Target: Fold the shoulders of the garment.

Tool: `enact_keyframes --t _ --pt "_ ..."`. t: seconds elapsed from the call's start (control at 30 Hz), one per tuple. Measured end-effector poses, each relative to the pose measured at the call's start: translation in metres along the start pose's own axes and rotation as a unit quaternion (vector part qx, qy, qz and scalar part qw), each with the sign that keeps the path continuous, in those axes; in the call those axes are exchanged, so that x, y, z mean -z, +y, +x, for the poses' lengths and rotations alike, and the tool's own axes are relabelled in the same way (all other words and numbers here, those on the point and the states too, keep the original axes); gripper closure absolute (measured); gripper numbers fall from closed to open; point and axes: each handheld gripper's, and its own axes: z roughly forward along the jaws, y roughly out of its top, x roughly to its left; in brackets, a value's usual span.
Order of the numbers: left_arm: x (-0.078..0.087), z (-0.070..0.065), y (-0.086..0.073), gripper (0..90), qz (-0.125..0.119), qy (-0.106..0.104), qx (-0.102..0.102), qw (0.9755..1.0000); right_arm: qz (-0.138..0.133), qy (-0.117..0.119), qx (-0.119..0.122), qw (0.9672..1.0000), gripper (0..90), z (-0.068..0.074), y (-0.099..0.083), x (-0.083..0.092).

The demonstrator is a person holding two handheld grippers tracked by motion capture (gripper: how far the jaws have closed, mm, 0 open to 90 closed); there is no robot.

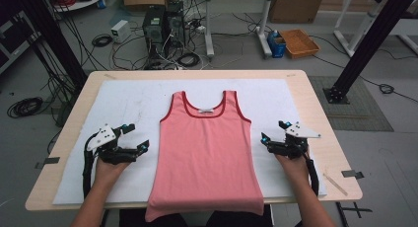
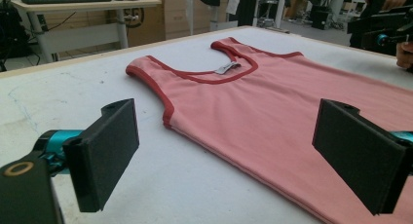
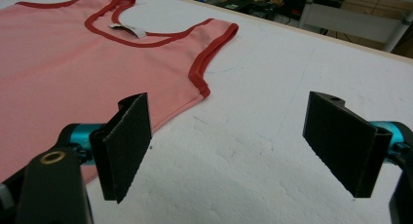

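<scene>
A pink tank top [image 1: 207,153] with dark red trim lies flat and face up on the white mat [image 1: 128,103], neck toward the far edge. Its hem hangs over the table's front edge. My left gripper [image 1: 137,137] rests on the mat just left of the top, jaws wide apart and empty. My right gripper [image 1: 274,131] sits just right of it, also open and empty. The left gripper view has the open left gripper [image 2: 226,109] facing the tank top [image 2: 272,97] from the armhole side. In the right gripper view, the open right gripper [image 3: 229,100] hovers over bare mat beside the tank top [image 3: 73,58].
The wooden table [image 1: 315,113] rims the mat. A thin stick [image 1: 335,184] lies at its front right corner. Black frame posts [image 1: 367,44] stand at both sides. Behind are computer towers [image 1: 162,24], loose cables and an orange tray [image 1: 299,42] on the floor.
</scene>
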Motion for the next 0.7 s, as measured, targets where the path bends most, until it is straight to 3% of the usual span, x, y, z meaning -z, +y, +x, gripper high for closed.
enact_keyframes --t 0.37,0.5,0.7 --pt "-0.0003 0.0032 0.0001 10.0 -0.001 0.004 0.017 0.9998 -0.001 -0.003 0.009 1.0 17.6 0.002 -0.0001 0.0" --pt "-0.0006 0.0009 0.0003 10.0 0.002 0.005 0.005 1.0 0.001 -0.002 0.009 1.0 17.6 0.002 0.0001 -0.0003" --pt "-0.0011 -0.0004 0.0005 10.0 0.005 0.009 -0.001 0.9999 0.003 -0.001 -0.017 0.9999 17.6 -0.0036 0.003 -0.0008"
